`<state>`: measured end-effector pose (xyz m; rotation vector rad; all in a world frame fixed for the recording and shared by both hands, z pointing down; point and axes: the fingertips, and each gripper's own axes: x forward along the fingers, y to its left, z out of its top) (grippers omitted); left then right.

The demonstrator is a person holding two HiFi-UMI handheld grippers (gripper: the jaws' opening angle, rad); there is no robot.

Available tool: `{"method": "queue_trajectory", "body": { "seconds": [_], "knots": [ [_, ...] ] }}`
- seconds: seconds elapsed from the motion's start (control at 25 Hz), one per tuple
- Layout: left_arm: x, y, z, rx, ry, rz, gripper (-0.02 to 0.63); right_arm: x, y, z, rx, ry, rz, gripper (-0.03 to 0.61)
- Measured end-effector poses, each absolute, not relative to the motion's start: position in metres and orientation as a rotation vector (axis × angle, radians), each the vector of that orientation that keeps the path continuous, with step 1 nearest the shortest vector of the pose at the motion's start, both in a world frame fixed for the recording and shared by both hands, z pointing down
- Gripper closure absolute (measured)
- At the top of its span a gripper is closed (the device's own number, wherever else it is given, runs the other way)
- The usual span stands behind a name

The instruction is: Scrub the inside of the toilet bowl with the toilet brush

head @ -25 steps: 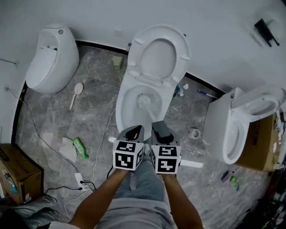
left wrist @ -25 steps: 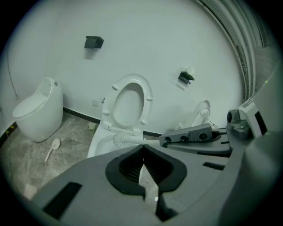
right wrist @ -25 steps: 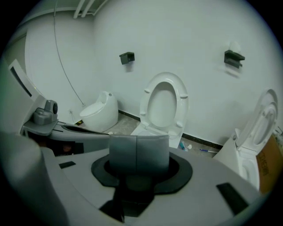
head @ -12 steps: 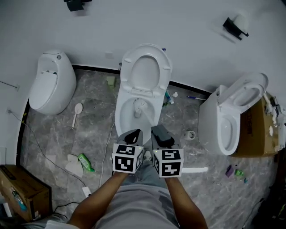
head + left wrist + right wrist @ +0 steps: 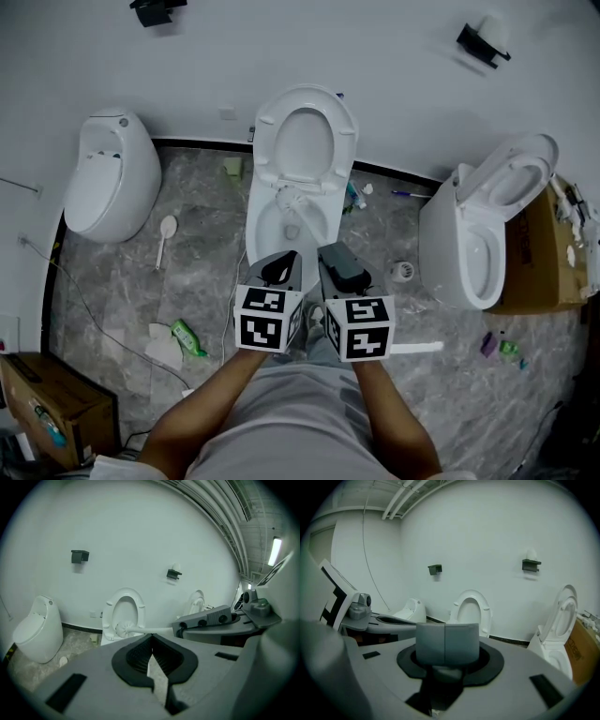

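Two grippers: left gripper (image 5: 281,266) closed, empty; right gripper (image 5: 338,259) clamped on brush (image 5: 123,629)
Brush: shifted from bowl (image 5: 255,234) centre rearward
Scrub: continued

Your toilet bowl (image 5: 258,234) looks like glossy white ceramic, and the toilet brush (image 5: 123,629) like smooth white plastic. Your left gripper (image 5: 151,640) is matt grey plastic, its jaws lined with black ribbed pads. The floor (image 5: 197,267) is smooth, grey-veined stone.
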<state>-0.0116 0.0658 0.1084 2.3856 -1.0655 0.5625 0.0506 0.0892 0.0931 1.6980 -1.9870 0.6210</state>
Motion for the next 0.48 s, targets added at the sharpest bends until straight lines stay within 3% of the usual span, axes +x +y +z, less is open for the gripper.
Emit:
{"method": "queue_trajectory", "body": {
  "seconds": [0.48],
  "knots": [
    [-0.0148,0.0614,0.1042,2.402,-1.053,0.562,0.607,0.0449,0.0844,0.0933,1.693,-1.982,0.609,0.425]
  ]
}}
